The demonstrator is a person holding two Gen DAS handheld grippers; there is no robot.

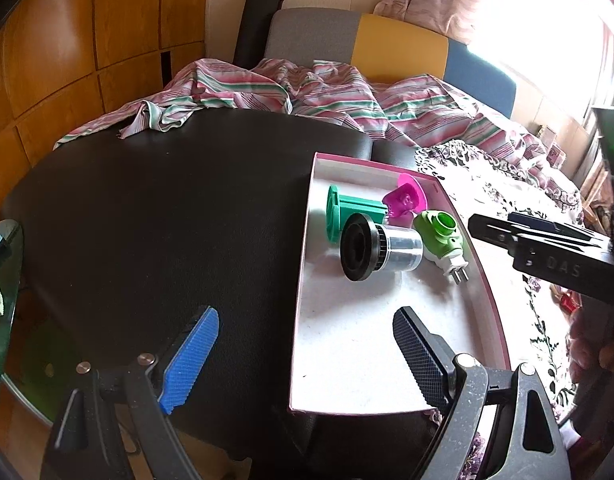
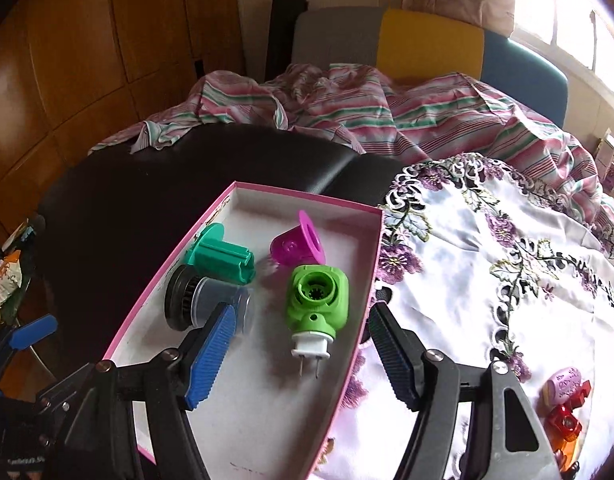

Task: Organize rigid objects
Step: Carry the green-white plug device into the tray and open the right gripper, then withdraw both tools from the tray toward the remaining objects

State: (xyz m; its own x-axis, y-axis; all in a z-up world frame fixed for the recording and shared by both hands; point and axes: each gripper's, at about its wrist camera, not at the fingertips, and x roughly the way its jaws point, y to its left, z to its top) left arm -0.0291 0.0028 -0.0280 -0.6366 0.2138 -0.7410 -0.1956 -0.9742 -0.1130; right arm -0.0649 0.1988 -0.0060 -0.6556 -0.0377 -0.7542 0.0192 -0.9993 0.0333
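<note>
In the shallow pink-rimmed white box [image 2: 371, 248], the green plastic plug-in device [image 2: 317, 300] lies beside the clear black-capped jar [image 2: 211, 300]. Right gripper [image 2: 303, 356] and left gripper [image 1: 307, 360] hover released, jaws empty.

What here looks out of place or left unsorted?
Four items lie in the pink-rimmed box, but a small pink piece and a red piece sit outside it on the embroidered cloth, unsorted. Nothing looks spilled or damaged.
</note>
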